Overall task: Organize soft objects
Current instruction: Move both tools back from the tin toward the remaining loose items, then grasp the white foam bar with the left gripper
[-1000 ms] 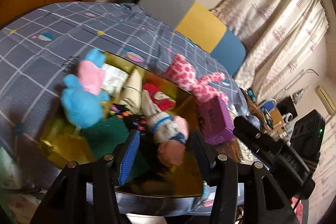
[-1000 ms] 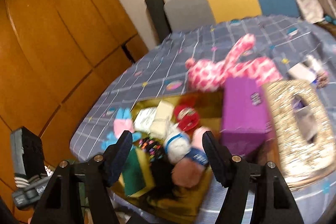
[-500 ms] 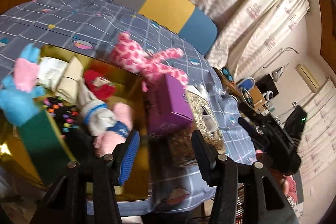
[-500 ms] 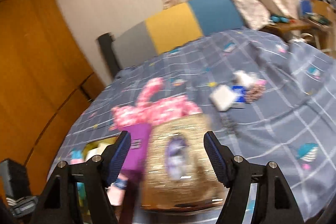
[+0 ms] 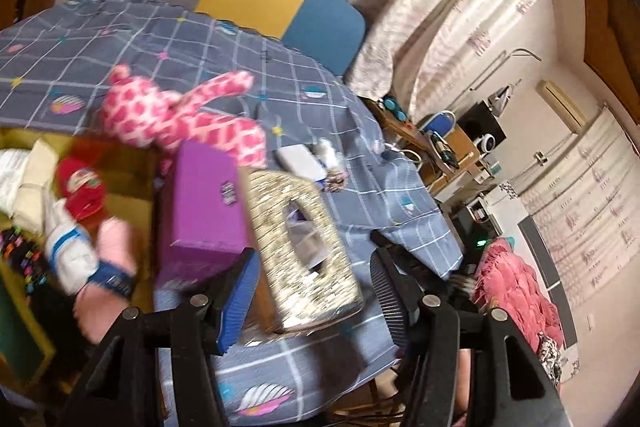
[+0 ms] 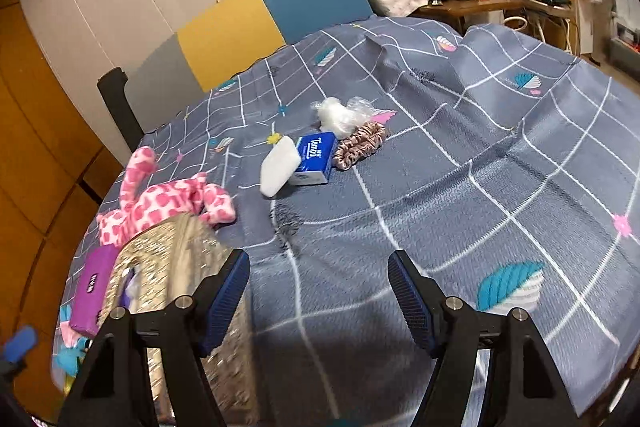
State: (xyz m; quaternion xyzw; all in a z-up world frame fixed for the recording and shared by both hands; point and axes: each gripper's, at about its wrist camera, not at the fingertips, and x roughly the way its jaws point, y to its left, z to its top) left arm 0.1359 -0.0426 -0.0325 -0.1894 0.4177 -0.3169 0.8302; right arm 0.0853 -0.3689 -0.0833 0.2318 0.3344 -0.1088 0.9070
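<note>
A pink-and-white spotted plush (image 5: 176,119) lies on the grey checked cloth, also in the right wrist view (image 6: 168,201). A yellow box (image 5: 132,163) at the left holds socks (image 5: 72,251) and a red item (image 5: 80,187). Further out lie a white pad (image 6: 278,165), a blue tissue pack (image 6: 314,157), a brown scrunchie (image 6: 358,145) and a clear plastic wad (image 6: 338,115). My left gripper (image 5: 312,291) is open and empty above a glittery tissue box (image 5: 300,239). My right gripper (image 6: 318,301) is open and empty over bare cloth.
A purple box (image 5: 200,211) stands between the yellow box and the glittery tissue box (image 6: 168,267). A grey, yellow and blue chair back (image 6: 248,31) stands behind the table. A cluttered side table (image 6: 500,1) and curtains are at the far right.
Both grippers have swung to the right, away from the yellow box. The right view now shows the small items on the cloth; the left view now centres on the glittery tissue box.
</note>
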